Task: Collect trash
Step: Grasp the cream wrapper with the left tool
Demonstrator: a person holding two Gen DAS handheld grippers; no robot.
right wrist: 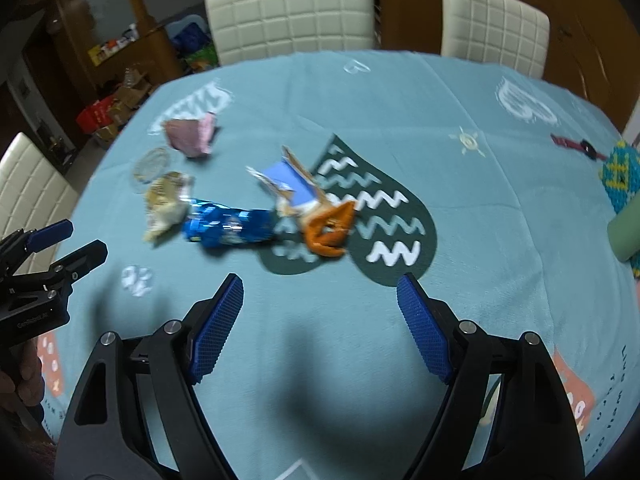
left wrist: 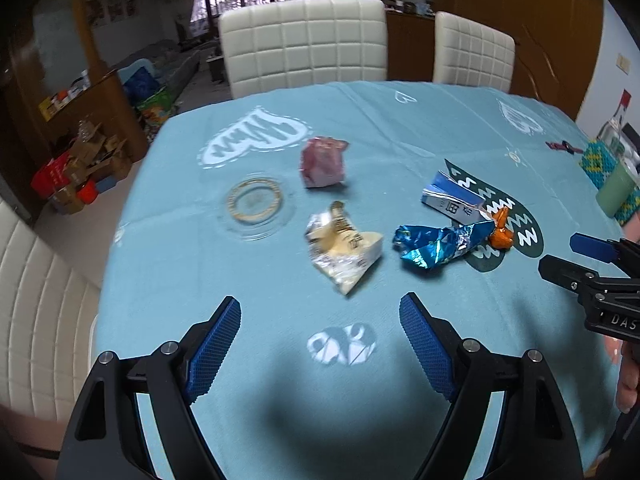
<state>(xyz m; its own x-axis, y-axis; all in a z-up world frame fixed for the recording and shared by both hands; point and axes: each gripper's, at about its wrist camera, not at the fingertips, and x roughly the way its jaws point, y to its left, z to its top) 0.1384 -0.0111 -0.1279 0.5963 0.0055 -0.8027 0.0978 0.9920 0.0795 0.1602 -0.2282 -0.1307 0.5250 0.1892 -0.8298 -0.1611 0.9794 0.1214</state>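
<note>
On the blue-clothed worktop (left wrist: pixel 400 128) lie a pink wrapper (left wrist: pixel 323 162), a cream packet (left wrist: pixel 342 250), a blue foil wrapper (left wrist: pixel 436 246), a torn carton (left wrist: pixel 452 196) and an orange scrap (left wrist: pixel 502 234); left gripper (left wrist: pixel 320 348) and right gripper (right wrist: pixel 320 330) hover with jaws apart, holding nothing

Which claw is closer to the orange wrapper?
Right. The orange wrapper lies just ahead of the open right gripper. The open left gripper is farther off, facing the cream wrapper instead.
</note>
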